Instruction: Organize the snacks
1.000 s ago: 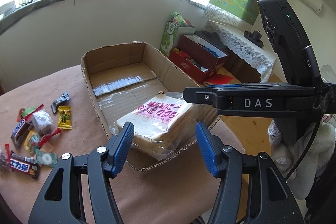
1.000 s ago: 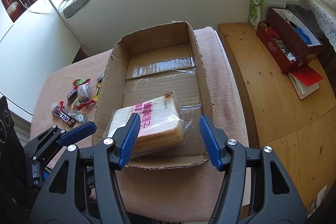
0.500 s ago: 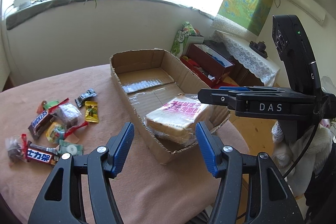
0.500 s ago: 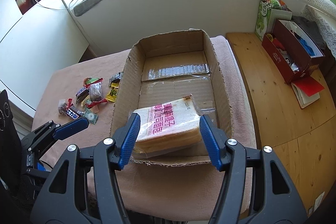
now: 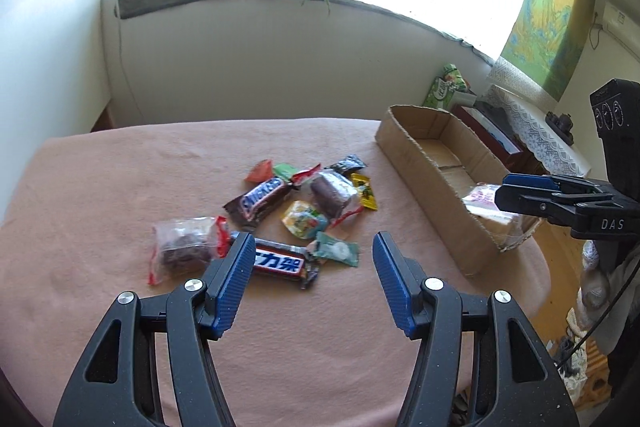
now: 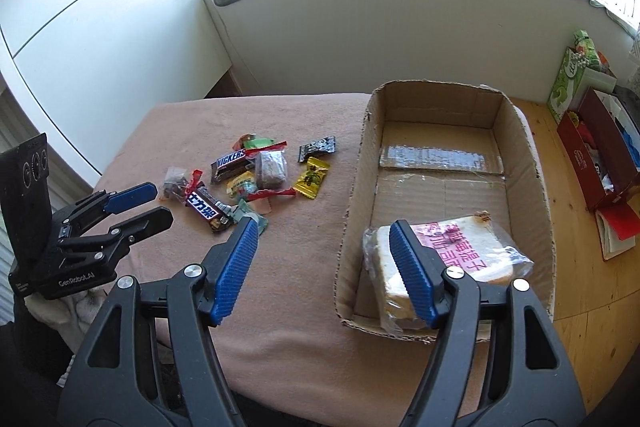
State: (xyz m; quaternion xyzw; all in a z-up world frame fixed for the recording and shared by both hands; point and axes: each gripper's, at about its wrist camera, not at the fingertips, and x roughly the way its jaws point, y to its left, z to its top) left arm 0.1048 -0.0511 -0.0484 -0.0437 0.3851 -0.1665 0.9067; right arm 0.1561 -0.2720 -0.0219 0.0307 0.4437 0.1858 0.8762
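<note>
A round table [image 6: 280,327] draped in a pinkish-brown cloth fills the room's middle. At its left, the left gripper [image 6: 150,205], black with blue-padded fingers, is angled down toward a heap of small wrapped snacks [image 5: 288,215]; its jaws stand apart with nothing between them. A second ago it pointed at the box; now it has swung left, over the sweets.

The heap reads, left to right: a clear packet with red ends holding something dark [image 5: 182,245], a brown bar printed "SNICKERS" [image 5: 260,197], a second brown bar with white Chinese characters [image 5: 280,263], a yellow-and-green sachet [image 5: 304,219], a clear-wrapped brown cake [image 5: 332,191], a yellow sweet [image 5: 365,191] and a black one [image 5: 348,163] (its print too small to read).

Right of the heap, the right gripper [image 6: 322,269], also black and blue, tilts downward; its jaws are opening and empty, one finger over the cloth, the other in front of the box's near end. It straddled the bread half a second ago and has since shifted left.

The shallow brown cardboard box [image 6: 354,179] lies open, tape across its floor. A clear bag of sliced white bread [image 6: 472,259] with pink Chinese lettering rests in its near end. The left gripper's body reads "GenRobot.AI".
</note>
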